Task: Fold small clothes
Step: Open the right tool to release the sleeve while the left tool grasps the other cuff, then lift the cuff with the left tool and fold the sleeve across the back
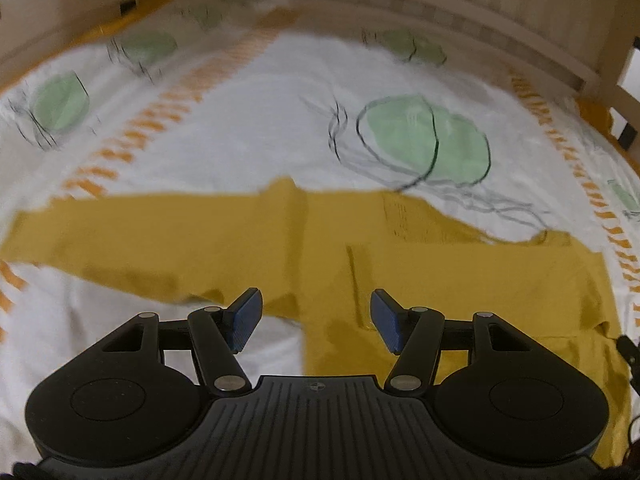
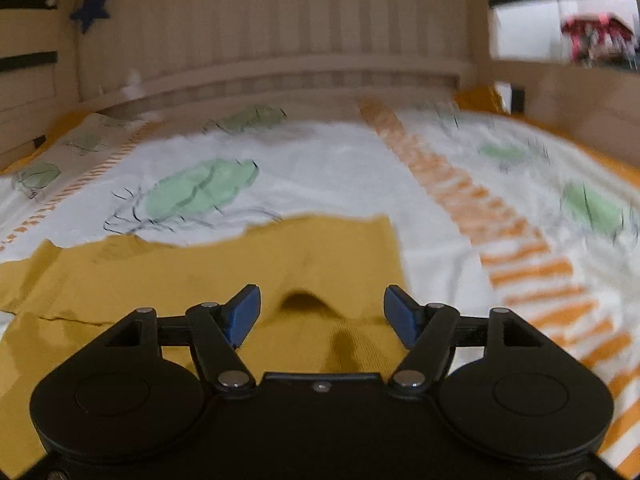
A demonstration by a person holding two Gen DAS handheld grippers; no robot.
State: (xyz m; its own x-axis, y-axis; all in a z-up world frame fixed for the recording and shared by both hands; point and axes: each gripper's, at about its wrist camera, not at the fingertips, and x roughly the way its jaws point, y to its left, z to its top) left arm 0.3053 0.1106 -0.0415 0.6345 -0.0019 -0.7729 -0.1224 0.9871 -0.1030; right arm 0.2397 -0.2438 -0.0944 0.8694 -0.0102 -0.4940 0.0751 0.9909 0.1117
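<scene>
Left wrist view
Left tool [image 1: 316, 316]: jaws spread wide, nothing between the blue ribbed pads [image 1: 245, 322]; it hangs above the garment.
Garment [image 1: 256, 248]: mustard-yellow, matte knit, lying flat mid-bed, one sleeve stretched toward the bed's left edge, body running to the near right.
Bedsheet [image 1: 280, 120]: white, lightly wrinkled, printed with green blobs, black scribbled lines and orange dashed stripes.
Open room: bare sheet beyond the garment up to the far edge.
Bed rail [image 1: 460, 20]: pale wood slats, bounding the far edge and right corner.

Right wrist view
Right tool [image 2: 322, 314]: jaws wide apart, holding nothing, over a raised fold of the garment [image 2: 200, 268].
Open room: sheet [image 2: 340, 168] free to the right and ahead.
Far boundary: wooden rail [image 2: 280, 76], a dark blue star [image 2: 91, 10] hanging above the left corner.
</scene>
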